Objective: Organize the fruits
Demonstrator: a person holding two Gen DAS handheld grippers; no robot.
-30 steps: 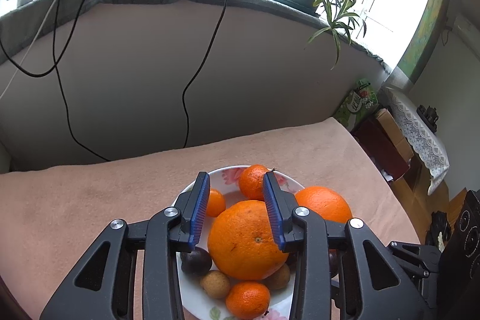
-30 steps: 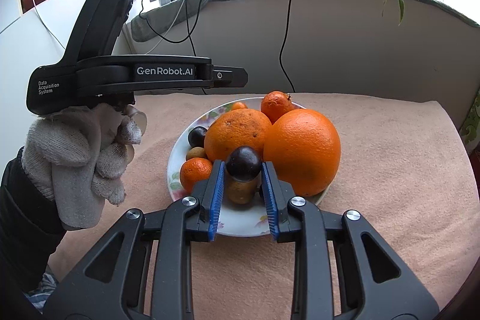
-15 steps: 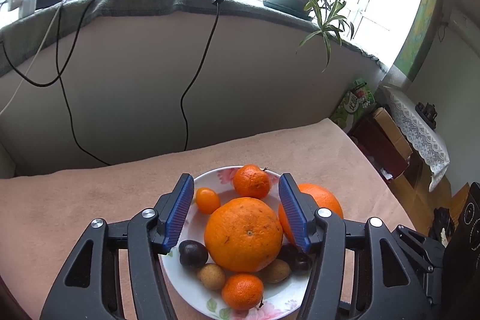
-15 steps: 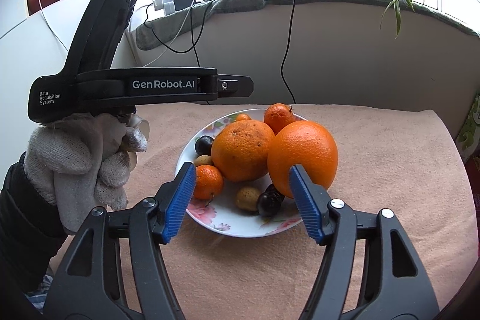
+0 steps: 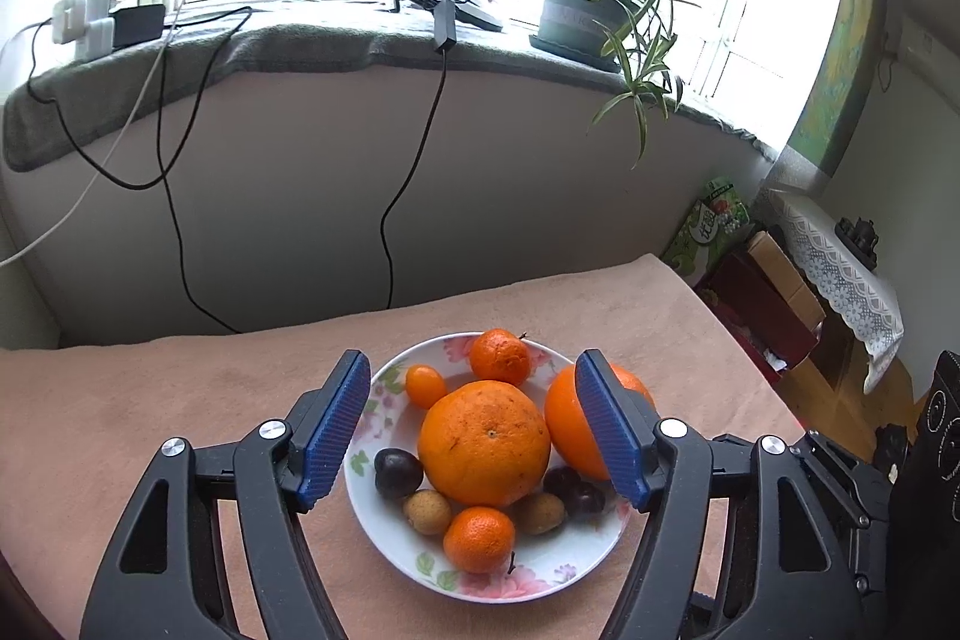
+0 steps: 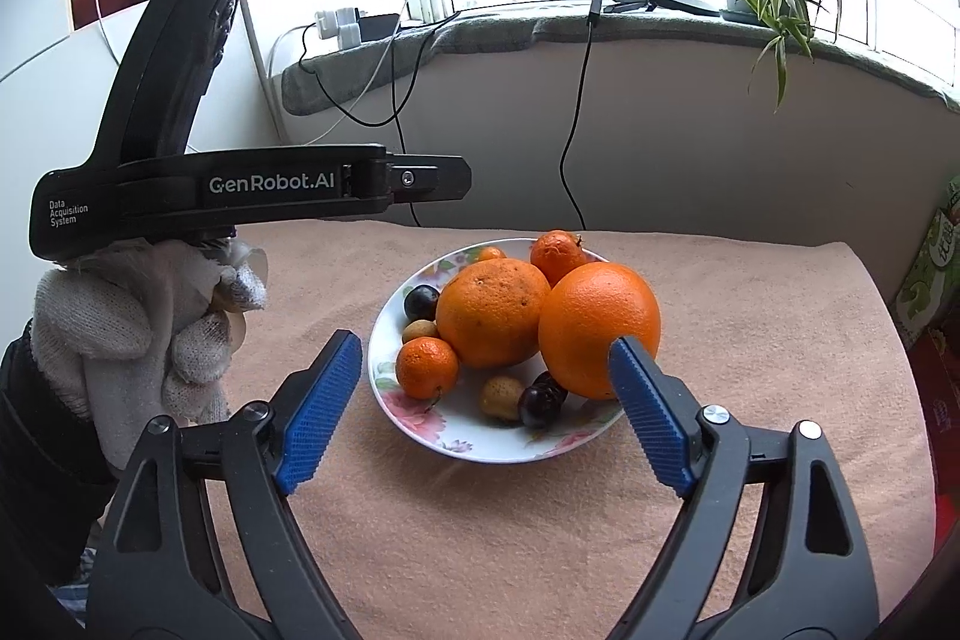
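Note:
A white floral plate (image 5: 558,577) (image 6: 456,445) sits on the pink-clothed table. It holds two large oranges (image 5: 483,442) (image 6: 599,322), small tangerines (image 5: 499,357) (image 6: 427,367), dark plums (image 5: 397,472) (image 6: 541,403) and small brown fruits (image 5: 427,513) (image 6: 501,398). My left gripper (image 5: 474,400) is open and empty, above and behind the plate. My right gripper (image 6: 483,370) is open and empty, in front of the plate. The left gripper's body and gloved hand (image 6: 138,328) show in the right wrist view.
The pink tablecloth (image 6: 480,550) covers the table up to the wall. Black cables (image 5: 408,184) hang from the windowsill. A potted plant (image 5: 576,16) stands on the sill. Boxes (image 5: 774,292) stand right of the table.
My left gripper let go of the large orange, opened and pulled back. My right gripper let go of the dark plum, which now lies on the plate, opened and backed away.

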